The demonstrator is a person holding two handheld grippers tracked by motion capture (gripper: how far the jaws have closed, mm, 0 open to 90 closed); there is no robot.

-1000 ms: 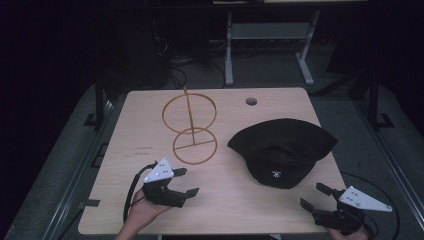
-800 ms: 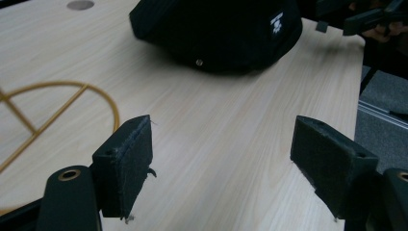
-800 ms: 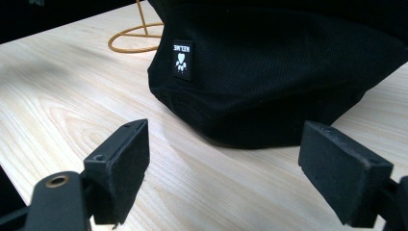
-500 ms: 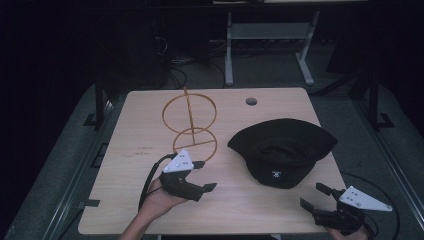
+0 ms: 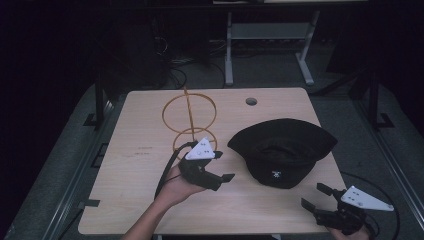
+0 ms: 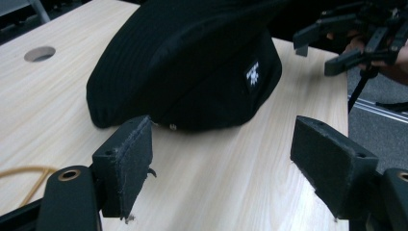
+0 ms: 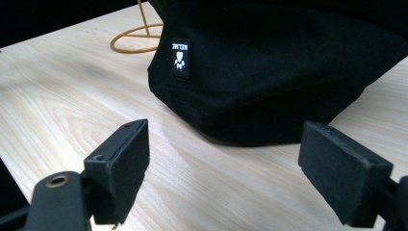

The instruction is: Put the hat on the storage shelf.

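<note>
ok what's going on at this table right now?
A person holds a gripper in each hand. The left gripper, jaws open, is over the table and points at the black hat, short of touching it. The right gripper is open at the near right edge. A wire stand sits behind, untouched.
</note>
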